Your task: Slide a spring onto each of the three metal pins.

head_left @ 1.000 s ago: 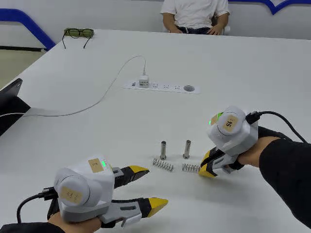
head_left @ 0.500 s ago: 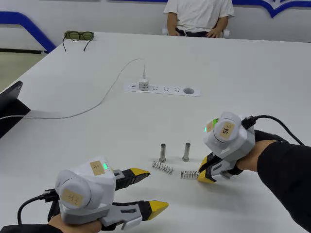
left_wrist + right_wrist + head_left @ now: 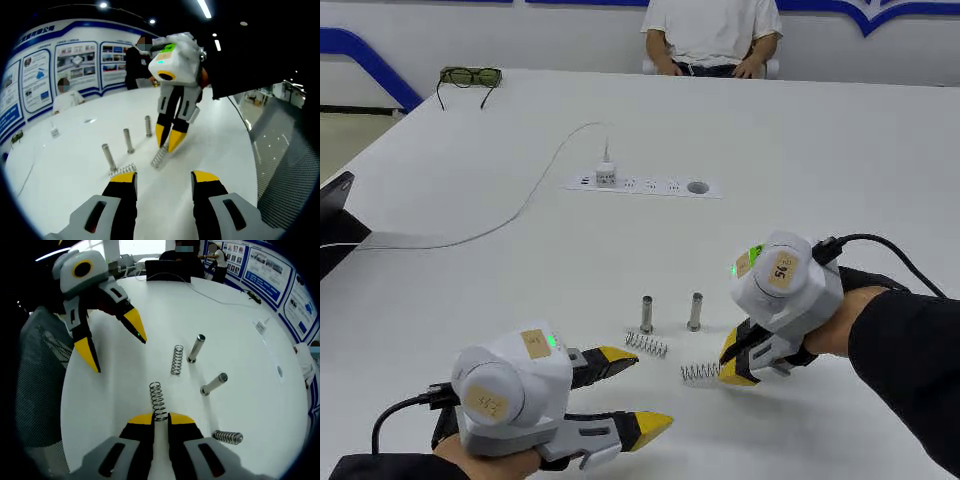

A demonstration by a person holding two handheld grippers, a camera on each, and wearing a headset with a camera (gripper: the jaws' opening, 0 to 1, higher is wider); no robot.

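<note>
My right gripper (image 3: 733,368) is shut on one end of a small coil spring (image 3: 700,372), which slants down toward the white table (image 3: 800,180). In the right gripper view that spring (image 3: 157,399) runs out from my right gripper (image 3: 161,417). Two bare metal pins (image 3: 647,313) (image 3: 695,311) stand upright just beyond it. A second spring (image 3: 645,344) lies flat before the left pin. A third pin (image 3: 227,436) looks wrapped in coils. My left gripper (image 3: 638,392) hovers open at the near left, its jaws empty, and the second spring (image 3: 122,169) lies by its left jaw.
A white power strip (image 3: 640,184) with a plugged charger (image 3: 605,174) and a trailing cable lies mid-table. Dark glasses (image 3: 470,76) rest at the far left corner. A person (image 3: 710,35) sits at the far side. A dark device (image 3: 330,215) is at the left edge.
My right gripper has drawn back toward the near edge with the spring in its jaws, away from the two pins. The left gripper has barely moved.
</note>
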